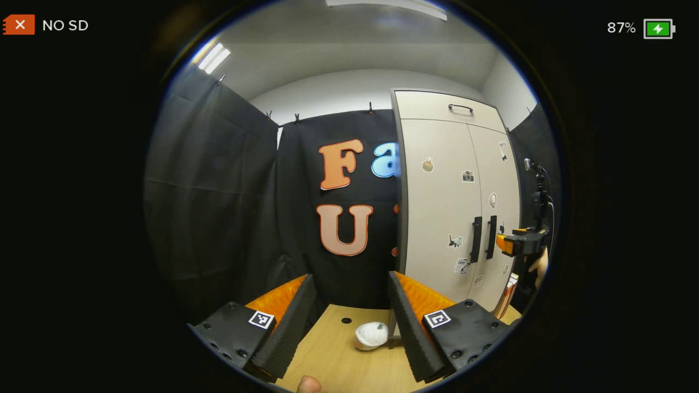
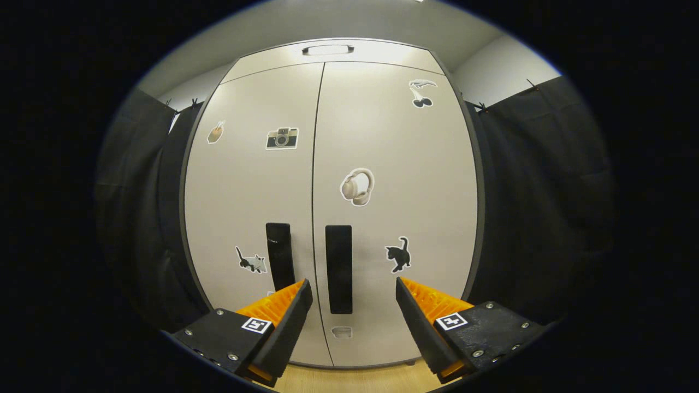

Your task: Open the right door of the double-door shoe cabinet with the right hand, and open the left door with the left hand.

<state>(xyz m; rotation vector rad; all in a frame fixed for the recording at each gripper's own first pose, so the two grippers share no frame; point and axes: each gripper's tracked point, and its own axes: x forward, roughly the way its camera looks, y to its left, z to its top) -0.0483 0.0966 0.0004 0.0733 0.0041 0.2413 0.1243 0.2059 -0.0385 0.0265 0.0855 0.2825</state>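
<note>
Shoe cabinet (image 2: 333, 207): doors shut, right handle (image 2: 338, 269) upright, frame centre; base cut off. Both grippers' fingers were held apart.

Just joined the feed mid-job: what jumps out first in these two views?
The tall pale shoe cabinet dominates the right gripper view, both doors closed, with stickers scattered over them. Its two dark vertical handles flank the centre seam; the right handle sits between the open fingers of the right hand-held gripper. In the left gripper view, the left hand-held gripper is open, off to the cabinet's left.
</note>
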